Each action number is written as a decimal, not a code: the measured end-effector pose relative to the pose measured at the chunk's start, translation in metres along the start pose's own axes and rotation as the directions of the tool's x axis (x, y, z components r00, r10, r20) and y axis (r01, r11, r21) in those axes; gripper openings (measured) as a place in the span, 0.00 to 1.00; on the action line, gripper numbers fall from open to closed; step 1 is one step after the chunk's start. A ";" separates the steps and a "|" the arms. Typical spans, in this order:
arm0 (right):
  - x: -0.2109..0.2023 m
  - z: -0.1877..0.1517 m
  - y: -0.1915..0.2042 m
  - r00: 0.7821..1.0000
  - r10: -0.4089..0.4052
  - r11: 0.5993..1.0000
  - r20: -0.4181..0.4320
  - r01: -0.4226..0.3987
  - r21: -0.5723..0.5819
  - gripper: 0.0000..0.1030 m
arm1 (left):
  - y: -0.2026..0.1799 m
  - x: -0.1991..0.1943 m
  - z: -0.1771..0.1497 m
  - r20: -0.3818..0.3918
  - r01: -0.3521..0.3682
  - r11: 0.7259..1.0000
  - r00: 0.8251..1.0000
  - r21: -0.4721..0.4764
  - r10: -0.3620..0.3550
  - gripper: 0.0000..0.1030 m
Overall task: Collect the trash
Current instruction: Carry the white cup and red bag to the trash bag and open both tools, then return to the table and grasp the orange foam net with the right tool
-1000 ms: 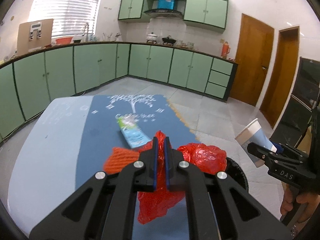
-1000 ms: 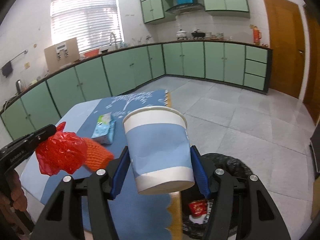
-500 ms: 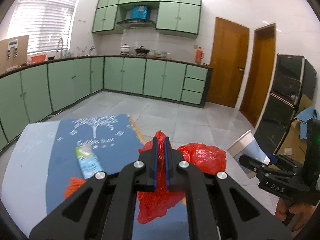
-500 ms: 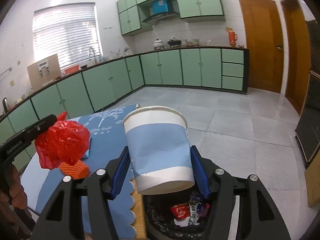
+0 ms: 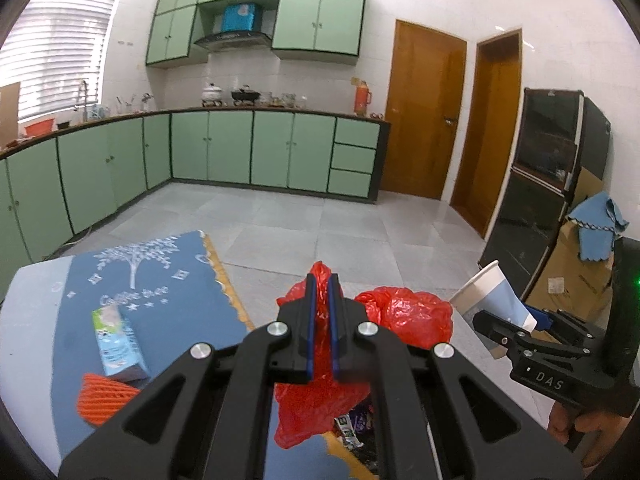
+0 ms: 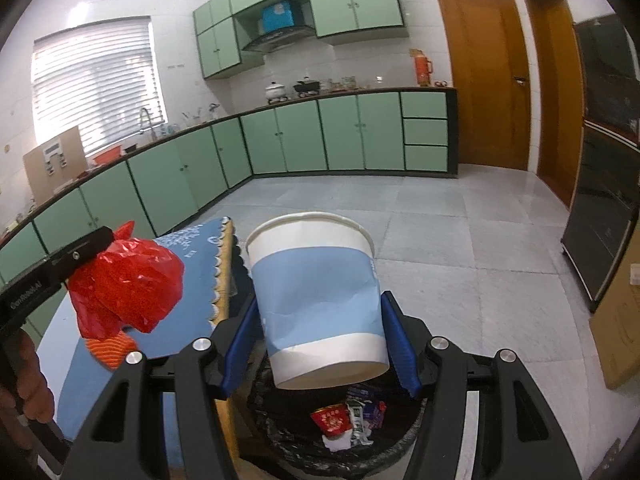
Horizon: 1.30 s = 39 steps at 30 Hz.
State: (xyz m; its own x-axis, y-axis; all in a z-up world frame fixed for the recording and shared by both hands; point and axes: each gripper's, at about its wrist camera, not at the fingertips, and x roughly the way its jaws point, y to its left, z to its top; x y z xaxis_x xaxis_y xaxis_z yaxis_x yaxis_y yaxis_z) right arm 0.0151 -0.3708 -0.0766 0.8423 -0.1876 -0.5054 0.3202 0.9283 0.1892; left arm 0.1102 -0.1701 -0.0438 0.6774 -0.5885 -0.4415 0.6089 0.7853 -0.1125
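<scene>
My right claw (image 6: 320,344) squeezed the paper cup (image 6: 316,296) above the trash bin (image 6: 400,458). My left claw (image 5: 320,320) pinched the red plastic bag (image 5: 400,316) nearby. I should let go right over the bin.

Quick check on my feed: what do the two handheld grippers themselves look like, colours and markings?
Both are matte black frames with silver bolt heads and blue-padded fingers. The right gripper shows white "DAS" lettering on its body, plus a green light. The left gripper carries faint white lettering on its side. Bare hands hold both; no cables visible.
</scene>
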 end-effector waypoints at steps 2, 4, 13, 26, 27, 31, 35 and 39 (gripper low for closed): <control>0.002 -0.002 -0.008 1.000 -0.016 1.000 -0.008 0.016 0.012 0.57 | -0.005 0.010 -0.002 -0.018 0.011 1.000 1.000 0.008 -0.011 0.04; 0.004 -0.006 -0.014 0.999 -0.029 0.999 -0.016 0.030 0.021 0.57 | -0.011 0.021 -0.004 -0.038 0.022 1.000 0.999 0.019 -0.021 0.04; 0.029 -0.027 -0.034 0.992 -0.085 0.995 -0.092 0.090 0.043 0.57 | -0.029 0.076 -0.022 -0.141 0.046 0.997 0.989 0.069 -0.036 0.04; 0.088 -0.055 -0.051 0.962 -0.148 0.987 -0.229 0.159 0.030 0.70 | -0.028 0.132 -0.027 -0.240 0.057 0.994 0.970 0.089 -0.034 0.21; 0.092 -0.054 -0.050 0.960 -0.153 0.986 -0.236 0.164 0.025 0.71 | -0.026 0.130 -0.025 -0.233 0.055 0.995 0.972 0.087 -0.033 0.23; 0.087 -0.053 -0.045 0.963 -0.159 0.986 -0.217 0.167 0.018 0.79 | -0.020 0.120 -0.019 -0.205 0.044 0.996 0.978 0.082 -0.027 0.29; 0.075 -0.047 -0.037 0.969 -0.169 0.985 -0.180 0.173 0.007 0.88 | -0.004 0.104 -0.013 -0.180 0.020 0.999 0.984 0.049 -0.011 0.35; 0.061 -0.036 -0.029 0.978 -0.159 0.987 -0.137 0.161 0.006 0.93 | 0.015 0.081 -0.008 -0.148 -0.015 1.000 0.989 0.011 0.016 0.41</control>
State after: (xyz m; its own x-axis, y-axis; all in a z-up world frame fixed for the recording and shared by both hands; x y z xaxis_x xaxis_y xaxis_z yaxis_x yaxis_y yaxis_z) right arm 0.0410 -0.3978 -0.1432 0.7133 -0.2866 -0.6396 0.4540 0.8842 0.1101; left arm 0.1708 -0.2045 -0.0889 0.6186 -0.5407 -0.5700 0.6033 0.7917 -0.0964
